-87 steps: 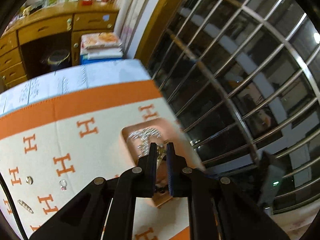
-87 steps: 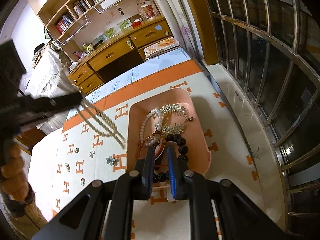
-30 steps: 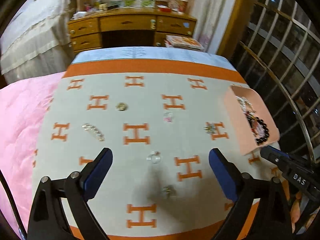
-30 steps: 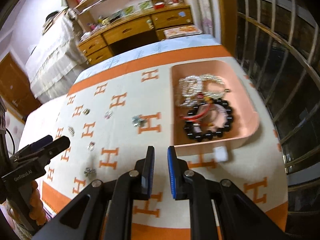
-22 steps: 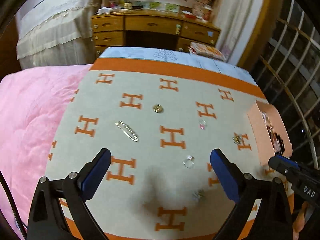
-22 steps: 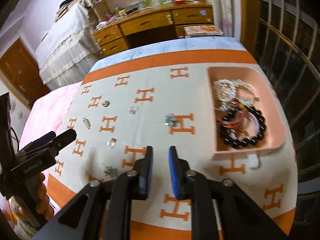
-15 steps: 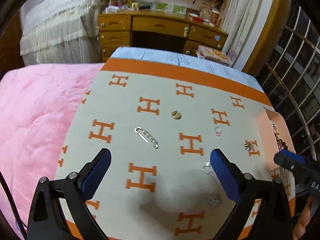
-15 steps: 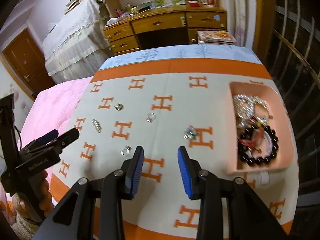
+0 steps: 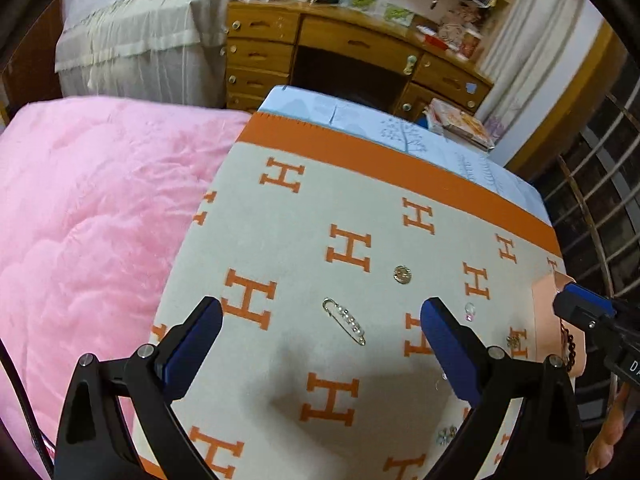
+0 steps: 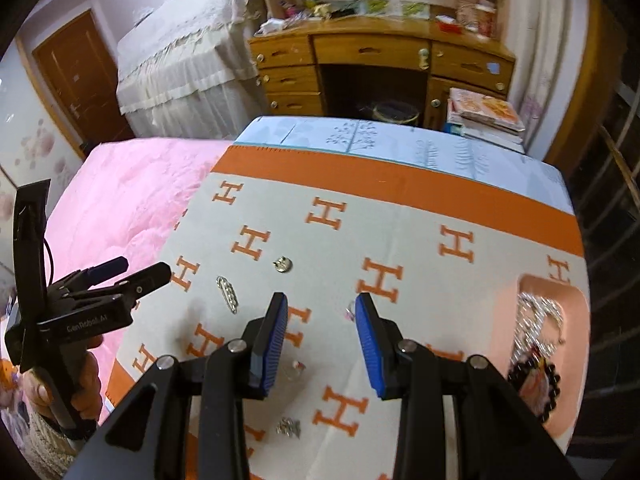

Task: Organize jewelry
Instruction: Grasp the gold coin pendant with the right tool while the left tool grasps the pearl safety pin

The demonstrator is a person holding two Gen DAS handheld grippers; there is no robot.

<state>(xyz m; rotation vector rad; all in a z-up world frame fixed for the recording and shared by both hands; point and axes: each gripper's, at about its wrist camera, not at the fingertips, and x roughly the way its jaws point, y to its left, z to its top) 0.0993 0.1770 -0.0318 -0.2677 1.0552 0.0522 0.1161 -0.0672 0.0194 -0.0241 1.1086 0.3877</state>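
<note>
Small jewelry pieces lie loose on a beige blanket with orange H marks. My left gripper (image 9: 320, 320) is wide open and empty, hovering over a long silver pin brooch (image 9: 345, 321) and a round gold piece (image 9: 402, 274). My right gripper (image 10: 321, 320) is open and empty above the blanket, with a small ring (image 10: 299, 365) and a silver cluster (image 10: 289, 427) below it. The pin brooch (image 10: 227, 294) and round piece (image 10: 282, 264) lie to its left. The pink tray (image 10: 576, 420) at the right holds chains and a dark bead bracelet (image 10: 552, 390).
A pink quilt (image 9: 80, 220) covers the bed to the left of the blanket. A wooden desk (image 10: 380, 64) with drawers stands beyond the bed's far end. A metal window grille (image 9: 600, 208) runs along the right side. A flower-shaped piece (image 9: 446, 436) lies near the blanket's front edge.
Both grippers have swung left, away from the pink tray, over the loose pieces. The left gripper went from shut to wide open. The right gripper opened within the last second.
</note>
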